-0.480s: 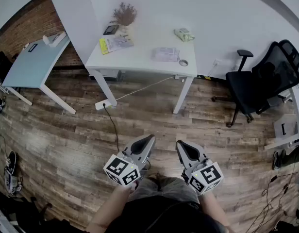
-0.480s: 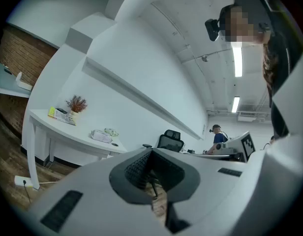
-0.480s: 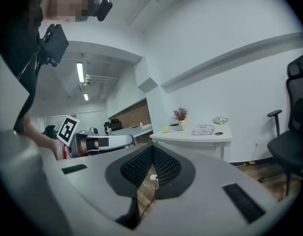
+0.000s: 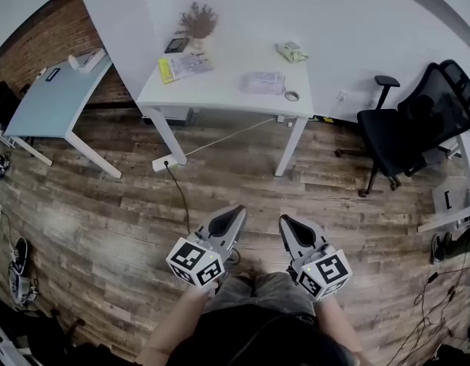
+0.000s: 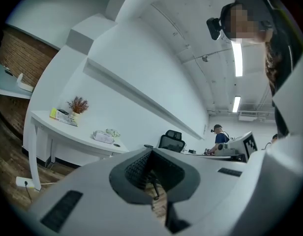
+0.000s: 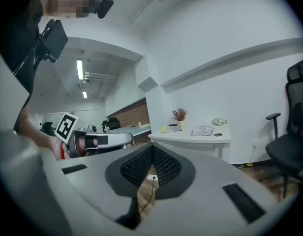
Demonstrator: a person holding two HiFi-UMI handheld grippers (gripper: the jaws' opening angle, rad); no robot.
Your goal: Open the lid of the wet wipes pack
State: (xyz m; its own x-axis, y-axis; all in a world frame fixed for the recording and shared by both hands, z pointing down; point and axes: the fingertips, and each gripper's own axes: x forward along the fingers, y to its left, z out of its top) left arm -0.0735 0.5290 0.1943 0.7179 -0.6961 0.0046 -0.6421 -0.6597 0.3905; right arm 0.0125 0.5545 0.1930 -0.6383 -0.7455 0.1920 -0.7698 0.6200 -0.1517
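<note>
Basically, nothing's been moved.
Grey left gripper (image 4: 234,217), right gripper (image 4: 287,224) are held shut, empty; pale plastic wet wipes pack (image 4: 265,82) is untouched.

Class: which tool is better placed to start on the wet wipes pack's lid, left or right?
Right, but only narrowly. The wet wipes pack lies toward the table's right end, more on the right tool's side. Both it and the left tool are shut, empty and far from the table.

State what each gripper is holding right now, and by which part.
Nothing. The left gripper and right gripper are both shut and empty; the pale plastic wet wipes pack lies untouched on the white table across the room.
</note>
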